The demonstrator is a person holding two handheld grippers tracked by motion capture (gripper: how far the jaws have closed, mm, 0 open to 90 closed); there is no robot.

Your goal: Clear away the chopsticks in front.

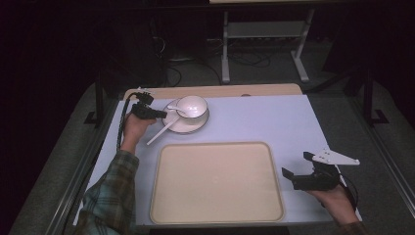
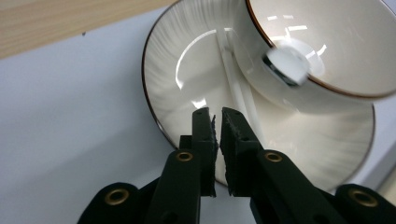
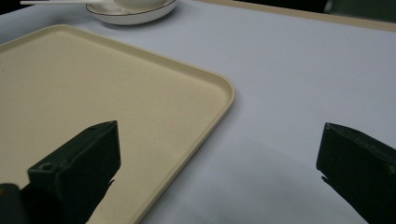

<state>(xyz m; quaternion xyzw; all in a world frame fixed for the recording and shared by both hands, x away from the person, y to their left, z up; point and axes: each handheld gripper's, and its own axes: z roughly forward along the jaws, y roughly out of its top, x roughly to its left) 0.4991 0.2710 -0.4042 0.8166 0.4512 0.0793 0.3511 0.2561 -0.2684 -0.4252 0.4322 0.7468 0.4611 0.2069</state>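
At about eleven o'clock on the table [image 1: 274, 120], the left gripper [image 1: 159, 114] hovers at the nine o'clock rim of the white saucer [image 2: 187, 70]. Its jaws stand nearly together with a thin gap and nothing between them. On the saucer sits a white bowl [image 1: 192, 106] with a spoon [image 1: 174, 108] resting in it, and a white stick [image 1: 163, 131] runs off the saucer toward seven o'clock. At four o'clock, beside the beige tray [image 1: 215, 182], the right gripper [image 1: 296, 166] has its jaws spread wide and empty.
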